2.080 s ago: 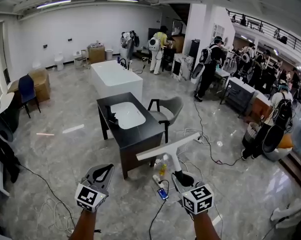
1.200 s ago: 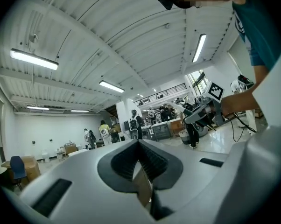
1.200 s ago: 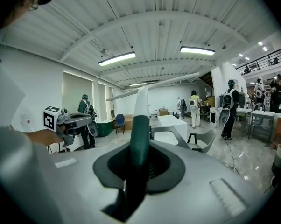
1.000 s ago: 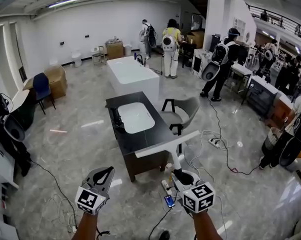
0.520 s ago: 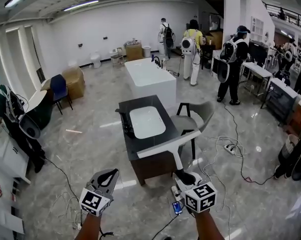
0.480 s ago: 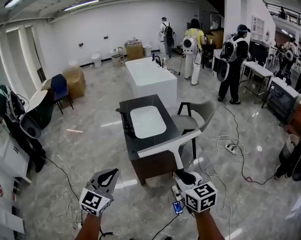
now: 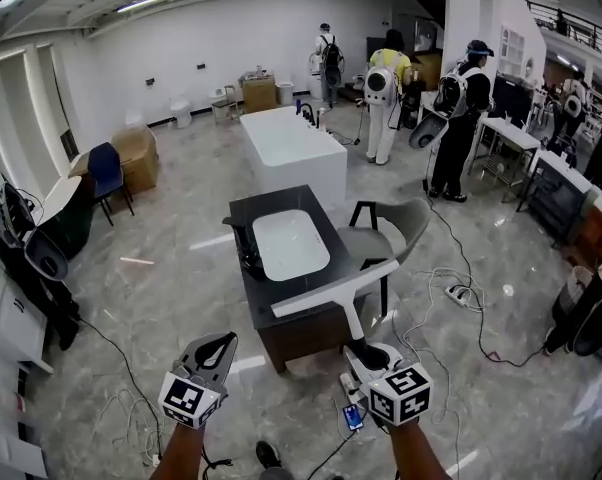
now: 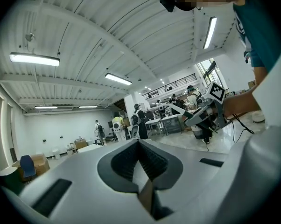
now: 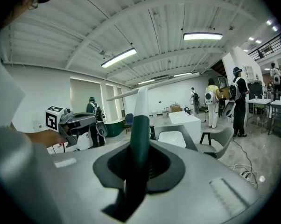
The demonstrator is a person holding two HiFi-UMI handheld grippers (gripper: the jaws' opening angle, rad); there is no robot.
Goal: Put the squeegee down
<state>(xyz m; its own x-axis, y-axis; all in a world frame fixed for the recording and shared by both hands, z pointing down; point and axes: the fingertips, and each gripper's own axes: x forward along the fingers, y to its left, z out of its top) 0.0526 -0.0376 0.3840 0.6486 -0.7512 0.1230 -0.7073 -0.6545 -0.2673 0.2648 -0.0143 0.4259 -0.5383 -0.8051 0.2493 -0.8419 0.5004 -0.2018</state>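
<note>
The squeegee has a long white blade held level and a dark green handle. My right gripper is shut on that handle, and the blade hangs in the air over the near end of a dark table. In the right gripper view the white neck rises from between the jaws to the blade. My left gripper is held low at the left. Its jaws are shut with nothing between them. It sees the right gripper off to its right.
A white basin is set into the dark table. A grey chair stands at the table's right side and a white bathtub stands behind it. Cables and a power strip lie on the floor at right. Several people stand at the back.
I have moved across the room with both grippers and the view has swung, with the dark table still ahead. The right gripper's hold on the squeegee is unchanged.
</note>
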